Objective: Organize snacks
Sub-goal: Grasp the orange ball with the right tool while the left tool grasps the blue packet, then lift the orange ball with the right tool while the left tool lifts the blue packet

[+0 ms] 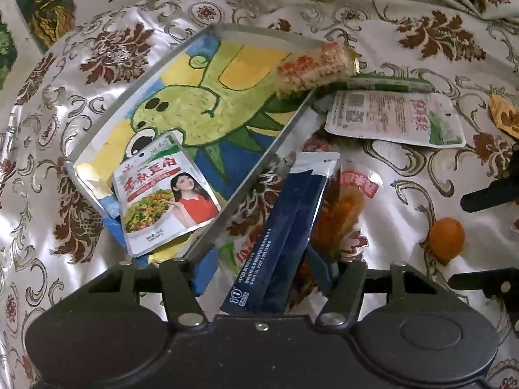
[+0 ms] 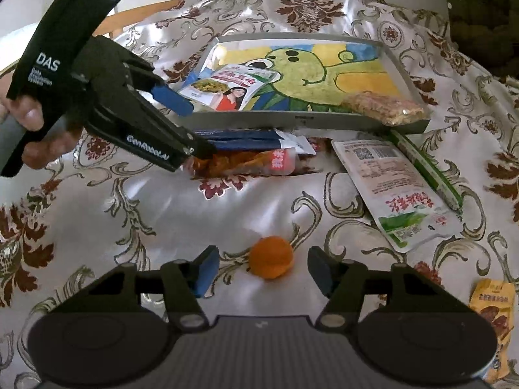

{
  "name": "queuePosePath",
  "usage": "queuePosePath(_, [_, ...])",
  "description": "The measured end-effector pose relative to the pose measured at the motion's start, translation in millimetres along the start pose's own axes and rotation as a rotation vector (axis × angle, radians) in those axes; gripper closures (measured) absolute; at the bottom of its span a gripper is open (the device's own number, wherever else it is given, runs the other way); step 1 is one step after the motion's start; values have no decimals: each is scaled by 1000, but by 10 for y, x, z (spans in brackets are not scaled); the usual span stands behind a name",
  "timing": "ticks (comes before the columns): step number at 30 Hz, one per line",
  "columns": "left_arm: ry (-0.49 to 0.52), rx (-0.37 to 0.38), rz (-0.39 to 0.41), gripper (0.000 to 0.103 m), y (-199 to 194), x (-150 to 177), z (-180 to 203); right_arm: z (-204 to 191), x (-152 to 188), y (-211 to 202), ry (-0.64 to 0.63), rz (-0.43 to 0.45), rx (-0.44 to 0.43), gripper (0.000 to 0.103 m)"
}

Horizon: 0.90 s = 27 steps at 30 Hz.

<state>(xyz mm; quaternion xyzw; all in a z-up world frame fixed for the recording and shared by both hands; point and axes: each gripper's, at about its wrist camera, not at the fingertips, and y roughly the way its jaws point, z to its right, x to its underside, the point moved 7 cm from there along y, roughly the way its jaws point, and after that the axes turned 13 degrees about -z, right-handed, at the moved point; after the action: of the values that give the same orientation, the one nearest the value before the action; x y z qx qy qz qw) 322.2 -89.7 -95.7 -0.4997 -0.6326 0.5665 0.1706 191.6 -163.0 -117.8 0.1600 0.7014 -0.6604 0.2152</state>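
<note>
2 tools work a snack-strewn table beside a painted tray.

The left tool (image 2: 191, 129) straddles a dark blue packet (image 1: 282, 227) lying on an orange snack bag (image 2: 246, 162) just outside the tray (image 2: 292, 120), jaws apart. The right tool (image 2: 262, 272) brackets a small orange fruit (image 2: 271, 257), not touching it.

Right gripper (image 2: 262, 270) jaws stand apart around a small round orange fruit (image 2: 271, 261), pads not touching it. Far left, the left gripper (image 2: 194, 129) reaches a dark blue foil sachet (image 2: 246, 139).
</note>
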Motion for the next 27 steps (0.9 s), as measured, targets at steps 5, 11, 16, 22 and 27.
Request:
queuePosePath(5, [-13, 3, -26, 68, 58, -23, 28, -31, 20, 65, -12, -21, -7, 45])
queuePosePath(11, [3, -4, -16, 80, 28, -19, 129, -29, 2, 109, -12, -14, 6, 50])
queuePosePath(16, [10, -18, 2, 85, -51, -9, 243, 13, 11, 180, 9, -22, 14, 59])
queuePosePath(22, [-42, 34, 38, 86, -145, 32, 329, 16, -14, 207, 14, -10, 25, 69])
queuePosePath(27, [-92, 62, 51, 95, -156, 109, 376, -11, -33, 219, 0, 8, 40, 69])
